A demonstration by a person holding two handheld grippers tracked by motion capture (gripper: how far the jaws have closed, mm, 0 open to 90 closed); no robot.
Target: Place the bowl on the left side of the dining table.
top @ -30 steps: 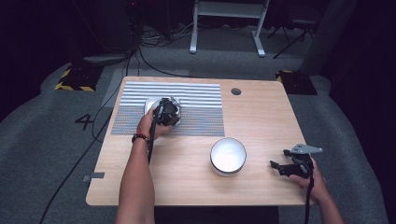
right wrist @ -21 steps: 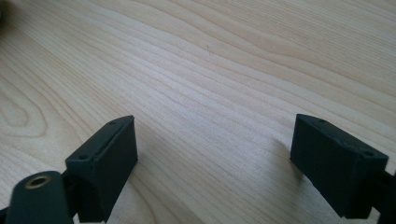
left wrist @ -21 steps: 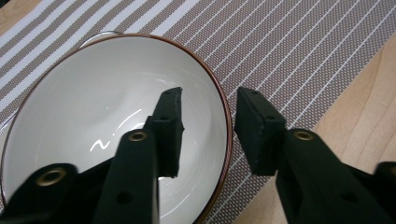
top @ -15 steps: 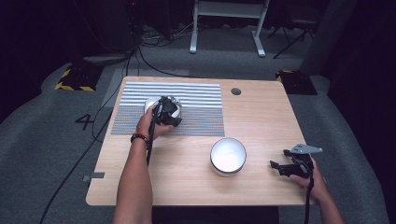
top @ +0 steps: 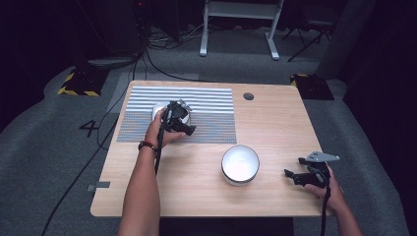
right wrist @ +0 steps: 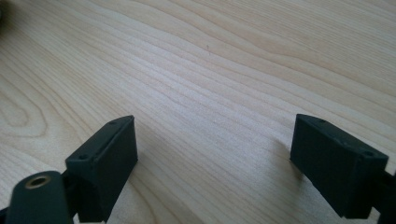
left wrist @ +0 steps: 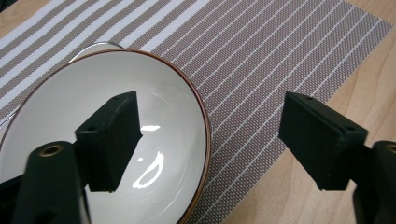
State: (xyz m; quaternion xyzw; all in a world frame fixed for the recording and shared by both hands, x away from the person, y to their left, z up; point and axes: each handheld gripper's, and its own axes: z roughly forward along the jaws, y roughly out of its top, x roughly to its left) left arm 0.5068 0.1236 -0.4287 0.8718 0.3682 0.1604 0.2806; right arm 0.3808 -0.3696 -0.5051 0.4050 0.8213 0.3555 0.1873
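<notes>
High view: my left gripper (top: 178, 118) sits over the striped placemat (top: 206, 105) at the far left of the tabletop (top: 196, 191), directly above a white bowl with a brown rim (top: 160, 109) that rests on the mat.

Left gripper view: my jaws stand wide apart and have just been opening. The bowl's (left wrist: 93, 140) rim runs between them. One jaw hangs over the bowl's glossy white interior; the other stands outside the rim, above the edge of the placemat (left wrist: 280, 60) where it meets the bare wood. Neither pad presses on the rim, so the bowl is released and sits free on the mat. A second rim edge peeks out behind the bowl; I cannot tell what it belongs to.

High view again: my right gripper (top: 301, 176) lies low at the near right of the tabletop, well apart from a second white bowl with a dark rim (top: 240, 164) standing on bare wood near the middle. Right gripper view: those jaws (right wrist: 215, 158) are spread wide with bare wood grain between them, grasping nothing.
</notes>
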